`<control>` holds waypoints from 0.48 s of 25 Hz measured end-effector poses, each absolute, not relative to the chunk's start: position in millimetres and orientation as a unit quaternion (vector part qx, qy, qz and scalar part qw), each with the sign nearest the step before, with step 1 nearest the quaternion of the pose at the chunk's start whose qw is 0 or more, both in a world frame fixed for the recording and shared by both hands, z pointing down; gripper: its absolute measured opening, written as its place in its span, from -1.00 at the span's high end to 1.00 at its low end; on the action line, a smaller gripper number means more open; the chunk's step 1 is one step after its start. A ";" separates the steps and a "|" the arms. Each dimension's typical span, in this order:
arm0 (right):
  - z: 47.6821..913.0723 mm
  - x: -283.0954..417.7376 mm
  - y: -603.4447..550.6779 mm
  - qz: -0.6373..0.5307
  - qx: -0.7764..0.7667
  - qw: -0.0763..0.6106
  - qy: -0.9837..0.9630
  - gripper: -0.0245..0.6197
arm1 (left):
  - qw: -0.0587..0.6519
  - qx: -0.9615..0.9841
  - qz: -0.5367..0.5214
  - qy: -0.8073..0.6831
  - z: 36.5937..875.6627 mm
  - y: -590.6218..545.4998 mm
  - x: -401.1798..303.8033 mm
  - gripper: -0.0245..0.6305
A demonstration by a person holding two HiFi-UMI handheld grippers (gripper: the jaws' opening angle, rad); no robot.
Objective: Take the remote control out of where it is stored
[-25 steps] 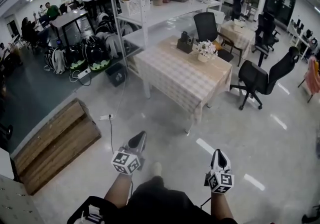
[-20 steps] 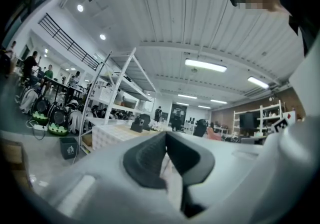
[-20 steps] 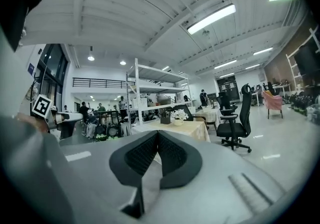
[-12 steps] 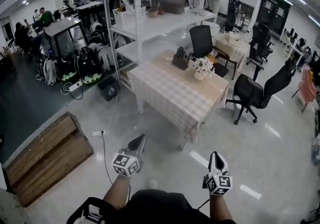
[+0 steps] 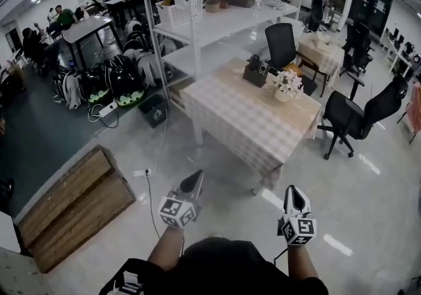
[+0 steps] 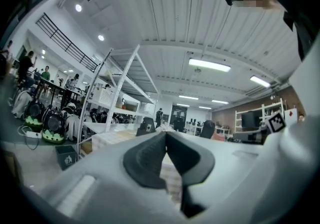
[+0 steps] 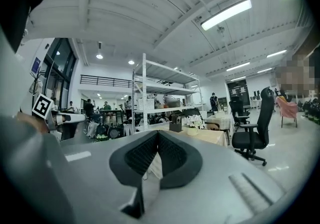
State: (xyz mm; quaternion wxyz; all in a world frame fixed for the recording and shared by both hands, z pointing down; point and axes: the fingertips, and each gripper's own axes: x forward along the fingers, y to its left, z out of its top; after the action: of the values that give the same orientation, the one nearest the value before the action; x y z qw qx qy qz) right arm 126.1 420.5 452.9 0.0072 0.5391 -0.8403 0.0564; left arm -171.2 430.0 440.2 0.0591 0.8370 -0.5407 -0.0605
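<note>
A dark holder box stands at the far end of the table, which has a checkered cloth. Beside it is a pot of white flowers. No remote control can be made out at this distance. Both grippers are held low over the floor, well short of the table. My left gripper is shut and empty, its pads meeting in the left gripper view. My right gripper is also shut with nothing in it. The holder and flowers show small in the right gripper view.
A tall white shelf rack stands behind the table. Black office chairs are at the right. A wooden pallet box lies on the floor at the left, with a cable trailing near it. People and bags fill the back left.
The whole view has shifted as the person walks towards the table, which now sits slightly nearer. Both grippers stay shut and level out in front.
</note>
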 end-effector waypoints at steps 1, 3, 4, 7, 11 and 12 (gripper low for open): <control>449.3 117.3 414.1 0.054 0.535 0.007 -0.843 0.91 | 0.058 0.836 -0.061 -0.542 440.4 426.8 -177.6 0.92; 446.8 101.5 404.9 0.053 0.527 0.010 -0.848 0.91 | 0.057 0.833 -0.057 -0.548 444.0 422.8 -192.0 0.92; 447.9 94.7 401.6 0.054 0.523 0.015 -0.851 0.91 | 0.059 0.830 -0.055 -0.552 446.8 421.1 -199.6 0.92; 453.3 80.8 390.9 0.057 0.517 0.026 -0.854 0.91 | 0.069 0.821 -0.058 -0.564 451.0 417.8 -218.3 0.92; 464.9 68.9 381.5 0.069 0.514 0.031 -0.855 0.91 | 0.082 0.813 -0.054 -0.574 465.8 414.7 -235.3 0.92; 466.6 67.5 378.8 0.069 0.512 0.032 -0.856 0.91 | 0.083 0.812 -0.053 -0.575 469.2 412.5 -236.3 0.92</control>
State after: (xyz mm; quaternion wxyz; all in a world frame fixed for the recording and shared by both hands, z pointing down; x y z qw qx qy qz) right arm 67.5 378.8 466.6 0.0319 0.5116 -0.8559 0.0691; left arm -236.3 412.5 469.2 0.0833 0.8123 -0.5748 -0.0529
